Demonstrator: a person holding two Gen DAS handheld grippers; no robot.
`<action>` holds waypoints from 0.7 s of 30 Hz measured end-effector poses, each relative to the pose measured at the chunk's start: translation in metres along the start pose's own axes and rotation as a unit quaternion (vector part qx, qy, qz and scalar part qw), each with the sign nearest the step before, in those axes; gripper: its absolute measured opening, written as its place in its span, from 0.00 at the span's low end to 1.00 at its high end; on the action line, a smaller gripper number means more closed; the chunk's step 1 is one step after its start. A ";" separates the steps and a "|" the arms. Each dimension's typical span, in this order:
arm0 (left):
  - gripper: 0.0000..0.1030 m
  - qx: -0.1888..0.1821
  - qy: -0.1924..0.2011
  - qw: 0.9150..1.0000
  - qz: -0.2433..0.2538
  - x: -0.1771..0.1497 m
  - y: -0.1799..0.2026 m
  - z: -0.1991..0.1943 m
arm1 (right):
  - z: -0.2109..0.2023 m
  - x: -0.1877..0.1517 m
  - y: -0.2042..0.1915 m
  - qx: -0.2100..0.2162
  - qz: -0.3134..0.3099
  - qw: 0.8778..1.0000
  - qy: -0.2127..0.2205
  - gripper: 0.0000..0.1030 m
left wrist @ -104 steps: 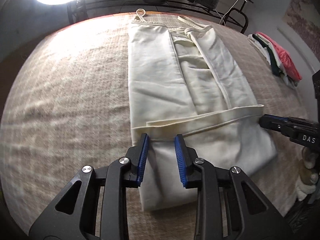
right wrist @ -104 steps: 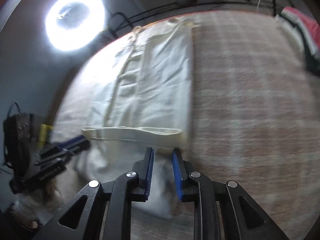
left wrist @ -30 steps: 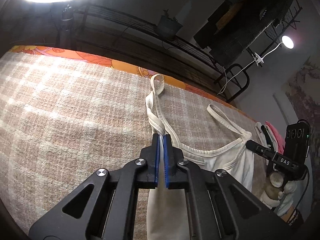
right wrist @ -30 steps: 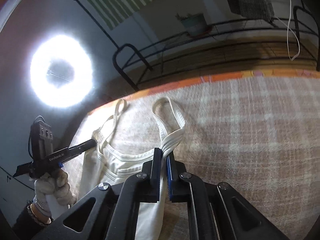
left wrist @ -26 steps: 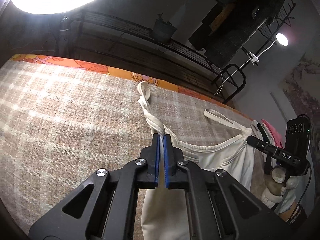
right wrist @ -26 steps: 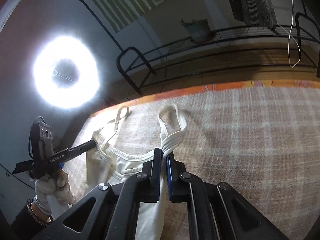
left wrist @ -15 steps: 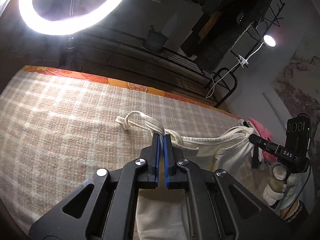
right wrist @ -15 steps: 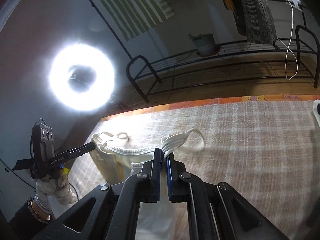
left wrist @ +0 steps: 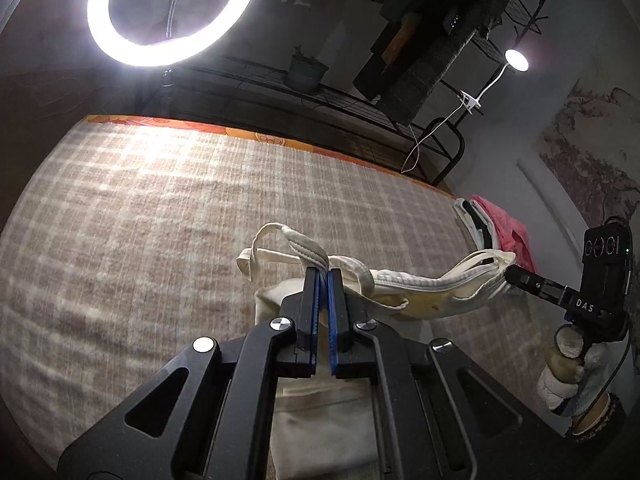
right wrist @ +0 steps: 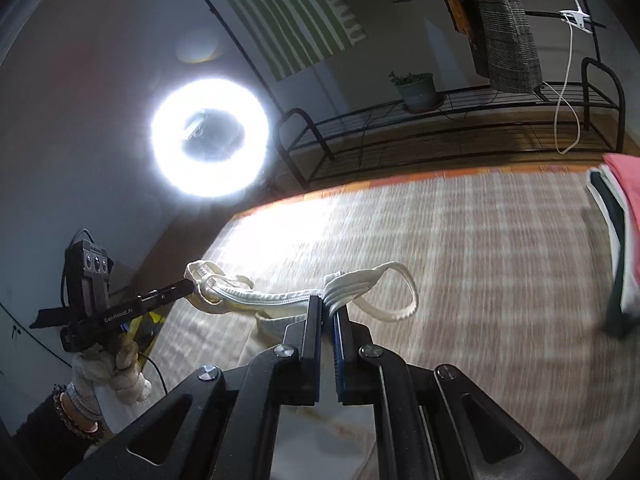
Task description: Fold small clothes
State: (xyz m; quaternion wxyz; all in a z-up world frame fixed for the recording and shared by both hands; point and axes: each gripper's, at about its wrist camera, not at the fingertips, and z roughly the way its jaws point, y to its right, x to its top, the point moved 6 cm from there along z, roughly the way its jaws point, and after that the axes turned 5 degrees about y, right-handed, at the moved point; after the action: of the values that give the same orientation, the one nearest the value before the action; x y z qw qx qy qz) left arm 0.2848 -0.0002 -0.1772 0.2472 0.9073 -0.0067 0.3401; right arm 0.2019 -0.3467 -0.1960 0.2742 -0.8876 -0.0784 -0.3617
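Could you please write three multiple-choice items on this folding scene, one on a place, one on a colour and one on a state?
1. Where is the stack of folded clothes?
A. at the plaid cover's far right edge
B. under the ring light
C. on the metal rack

2. What colour is the stack's top piece?
A. blue
B. pink-red
C. yellow

3. How does the cream garment hang?
A. flat and untouched
B. pinched by one gripper only
C. strung between the left gripper and right gripper, both shut on its straps

Key: 1 A, the stack lies by the cover's right border; 2 B, a pink-red piece lies on top; 3 C, each wrist view shows bunched straps clamped in closed jaws.
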 end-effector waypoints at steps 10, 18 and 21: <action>0.01 0.037 -0.038 0.998 -0.016 -0.084 -0.009 -0.016 | -0.019 -0.076 -0.013 -0.041 -0.009 0.998 -0.041 0.02; 0.01 0.060 -0.073 0.995 -0.018 -0.129 -0.016 -0.016 | -0.024 -0.112 -0.008 -0.072 -0.019 0.995 -0.061 0.02; 0.01 0.066 -0.091 0.994 -0.011 -0.142 -0.019 -0.020 | -0.024 -0.126 -0.013 -0.080 -0.032 0.993 -0.079 0.06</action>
State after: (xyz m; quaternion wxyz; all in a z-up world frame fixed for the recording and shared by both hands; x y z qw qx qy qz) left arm 0.1672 0.0031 -0.2606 0.1892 0.9487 0.0036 0.2533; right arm 0.0918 -0.3420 -0.2625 0.1838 -0.9295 -0.0990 -0.3041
